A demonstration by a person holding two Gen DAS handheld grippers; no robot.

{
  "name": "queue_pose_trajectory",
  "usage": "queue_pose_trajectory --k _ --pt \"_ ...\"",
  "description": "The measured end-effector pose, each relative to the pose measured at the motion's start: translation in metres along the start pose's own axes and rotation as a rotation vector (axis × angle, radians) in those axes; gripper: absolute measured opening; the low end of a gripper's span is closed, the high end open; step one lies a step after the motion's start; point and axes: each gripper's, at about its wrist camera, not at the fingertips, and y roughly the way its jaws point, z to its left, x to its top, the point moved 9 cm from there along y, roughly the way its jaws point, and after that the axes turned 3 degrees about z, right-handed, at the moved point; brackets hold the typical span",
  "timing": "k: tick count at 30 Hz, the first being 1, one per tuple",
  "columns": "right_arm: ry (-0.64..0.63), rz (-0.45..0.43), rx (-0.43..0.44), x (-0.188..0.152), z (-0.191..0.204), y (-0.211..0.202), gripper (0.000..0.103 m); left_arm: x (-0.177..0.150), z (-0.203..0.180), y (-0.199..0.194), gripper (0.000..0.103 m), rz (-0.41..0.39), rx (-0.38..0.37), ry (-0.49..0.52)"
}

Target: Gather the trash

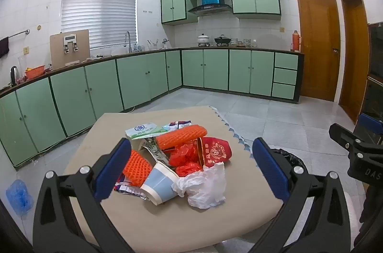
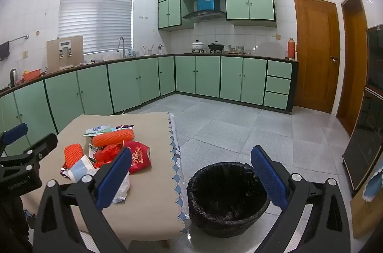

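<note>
- Left gripper point(image 1: 191, 169) is hovering over the beige-clothed table point(image 1: 148, 224), blue-padded jaws spread wide, holding nothing.
- Heap of mixed trash point(image 1: 177, 162) is lying mid-table: orange foam nets, blue paper cup, white crumpled plastic.
- Right gripper point(image 2: 191, 177) is gaping above the black-lined round bin point(image 2: 227, 200), standing beside the table.

Two wrist views, side by side — left nearer table point(image 1: 167, 224), shared kitchen beyond.

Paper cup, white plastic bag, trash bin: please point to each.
paper cup point(image 1: 159, 183), left wrist view, blue side wall.
white plastic bag point(image 1: 203, 188), left wrist view, crumpled middle.
trash bin point(image 2: 198, 210), right wrist view, black-lined front wall.
</note>
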Motion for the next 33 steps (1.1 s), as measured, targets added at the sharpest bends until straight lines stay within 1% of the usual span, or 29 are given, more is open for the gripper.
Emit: queue_pose_trajectory --k 33 --pt "0.006 -0.012 0.002 0.0009 0.0007 -0.0004 0.097 0.0 0.001 -0.0052 0.098 -0.01 0.002 -0.003"
